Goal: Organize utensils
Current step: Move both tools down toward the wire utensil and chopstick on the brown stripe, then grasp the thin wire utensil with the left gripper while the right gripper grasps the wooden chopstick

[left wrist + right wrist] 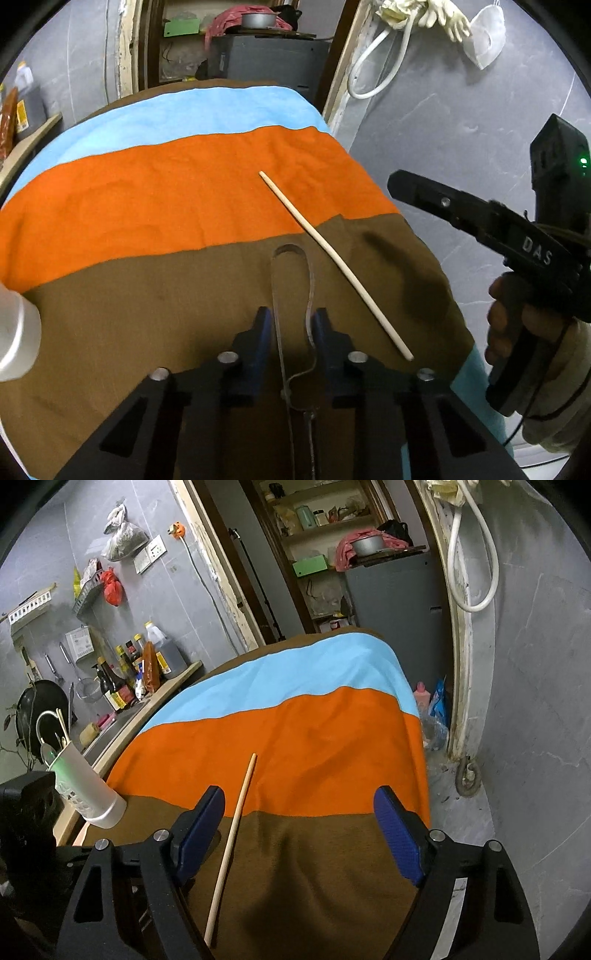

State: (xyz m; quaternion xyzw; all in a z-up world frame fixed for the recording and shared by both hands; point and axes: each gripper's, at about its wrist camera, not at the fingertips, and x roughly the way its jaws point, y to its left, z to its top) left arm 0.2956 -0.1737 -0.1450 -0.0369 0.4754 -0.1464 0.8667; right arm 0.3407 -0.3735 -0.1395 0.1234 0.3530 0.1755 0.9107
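The left gripper (290, 325) points down at a desk draped in a striped cloth (147, 199) of blue, orange and brown. Its blue fingers (258, 332) stand close on either side of a thin bent metal utensil (291, 273) lying on the brown band. Just to the right a wooden chopstick (332, 262) lies diagonally across orange and brown. At right a hand (517, 332) holds the right gripper (480, 221) above the cloth's edge. A white holder (14, 332) shows at far left
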